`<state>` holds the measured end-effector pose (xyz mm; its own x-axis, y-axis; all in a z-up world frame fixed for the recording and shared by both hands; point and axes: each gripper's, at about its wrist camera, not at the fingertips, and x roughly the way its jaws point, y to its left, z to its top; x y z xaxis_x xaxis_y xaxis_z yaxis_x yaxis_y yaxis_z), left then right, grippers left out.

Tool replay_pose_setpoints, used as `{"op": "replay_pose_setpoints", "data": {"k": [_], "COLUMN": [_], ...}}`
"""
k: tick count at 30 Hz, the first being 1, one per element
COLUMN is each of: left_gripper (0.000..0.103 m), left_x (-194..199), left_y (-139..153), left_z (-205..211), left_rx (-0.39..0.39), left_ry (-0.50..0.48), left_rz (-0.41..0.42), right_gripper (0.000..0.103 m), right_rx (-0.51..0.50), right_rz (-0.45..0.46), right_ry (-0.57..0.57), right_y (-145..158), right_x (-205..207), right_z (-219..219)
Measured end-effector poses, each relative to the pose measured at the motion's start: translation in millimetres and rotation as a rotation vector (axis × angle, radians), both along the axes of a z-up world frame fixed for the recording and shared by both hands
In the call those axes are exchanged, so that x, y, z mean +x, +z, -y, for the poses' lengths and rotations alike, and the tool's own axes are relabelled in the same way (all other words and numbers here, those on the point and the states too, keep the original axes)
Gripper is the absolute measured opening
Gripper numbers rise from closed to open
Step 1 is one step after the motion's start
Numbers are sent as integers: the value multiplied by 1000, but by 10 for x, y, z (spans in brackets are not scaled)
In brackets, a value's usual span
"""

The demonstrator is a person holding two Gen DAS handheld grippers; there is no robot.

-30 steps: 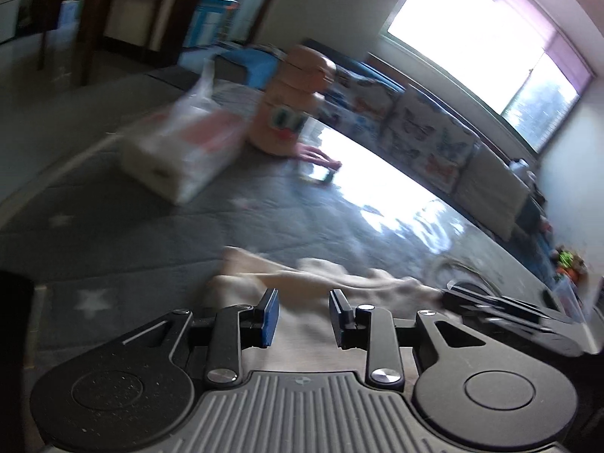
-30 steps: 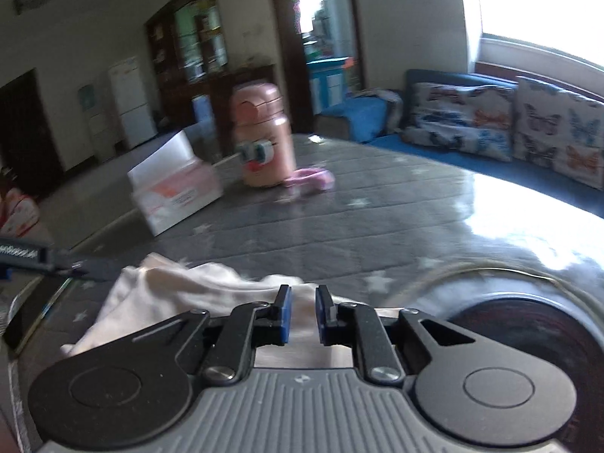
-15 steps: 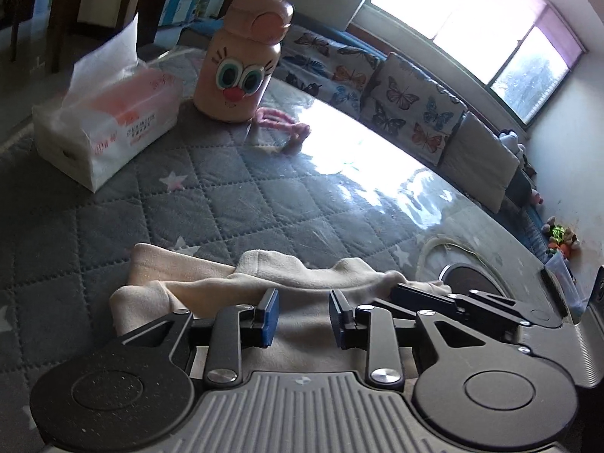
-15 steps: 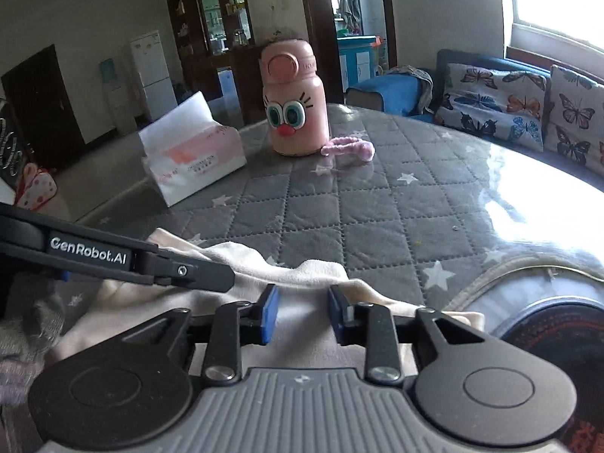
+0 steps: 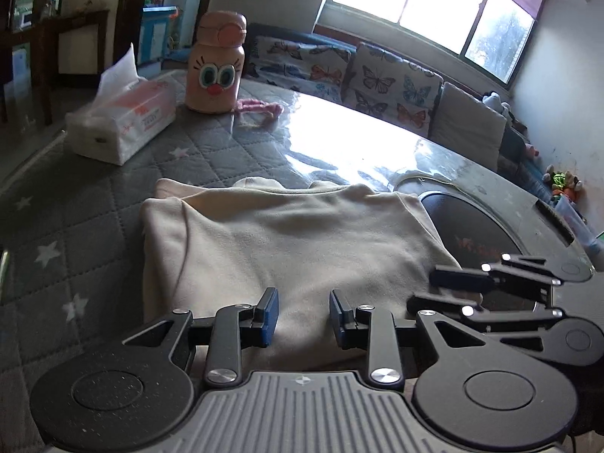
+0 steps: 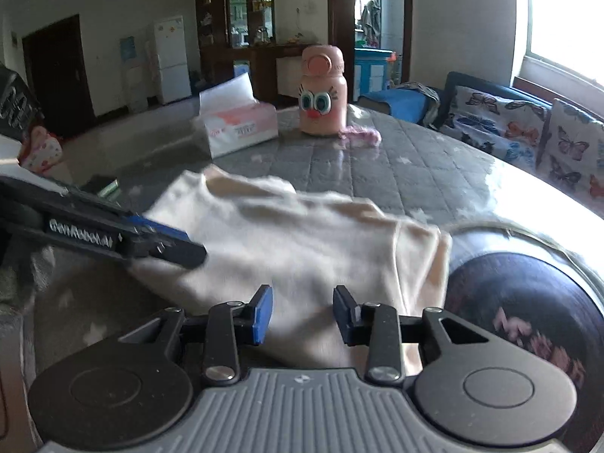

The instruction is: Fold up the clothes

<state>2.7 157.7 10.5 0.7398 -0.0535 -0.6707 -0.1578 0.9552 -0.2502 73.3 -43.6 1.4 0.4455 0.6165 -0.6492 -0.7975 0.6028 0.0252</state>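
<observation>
From the left wrist camera, the cream garment point(image 5: 294, 234) lies folded on the grey quilted worktop point(image 5: 75, 234), right in front of the left tongs point(image 5: 304, 315). The near edge of the garment is hidden under the tongs' black body, so I cannot see where it ends. The left tongs point down at a slant over the cloth. Their two blue pads stand a little way apart, with only cloth showing below the gap, and they grip nothing. The right tongs point(image 5: 422, 287) come in from the right side, with their tips at the garment's right edge. From here I cannot tell how far open they are. A dark round plate point(image 5: 487, 234) sits in the worktop just right of the garment, and part of it is cut off by the tongs. Far back stand a tissue pack point(image 5: 120, 120) and a pink bottle with a face point(image 5: 217, 71). Bright window glare washes out the far part of the worktop.

From the right wrist camera, the garment point(image 6: 302, 241) looks blurry, so its folds are hard to make out. It lies in front of the right tongs point(image 6: 304, 315) and reaches under them. These tongs also slant down, and their jaws are opening, with a small gap and nothing pinched between the pads. The left tongs point(image 6: 181, 247) reach in from the left, tips at the garment's left edge. The letters on their side are too smeared to read
</observation>
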Motion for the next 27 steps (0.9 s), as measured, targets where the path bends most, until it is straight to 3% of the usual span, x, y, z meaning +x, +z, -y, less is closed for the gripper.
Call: {"op": "replay_pose_setpoints", "data": {"k": [3,5,9,13,17,21,27], "left_gripper": [44,46,47,61,74,83,87], "left_x": [-89,-85,-131,-243,-336,-438,-585], "left_y": [53,15,-78,-30,-18,-20,-6], "left_z": [73,118,162,184,238,270,319], "left_rx": [7,29,33,37,59,72,92], "left_ry": [-1,6,22,38,50,61,75], "left_rz": [25,11,-25,-12,-10,-13,-6], "right_gripper": [36,42,43,66,82,91,102], "right_rx": [16,26,9,38,40,41,43], "right_rz": [11,15,-1,10,33,38,55], "right_ry": [-16,-25,-50,-52,-52,-55,-65], "right_y": [10,4,-88,-29,-5,-9,-3], "right_x": [-87,-117,-106,-181,-262,-340,-474], "right_z": [63,61,18,78,98,128,182]}}
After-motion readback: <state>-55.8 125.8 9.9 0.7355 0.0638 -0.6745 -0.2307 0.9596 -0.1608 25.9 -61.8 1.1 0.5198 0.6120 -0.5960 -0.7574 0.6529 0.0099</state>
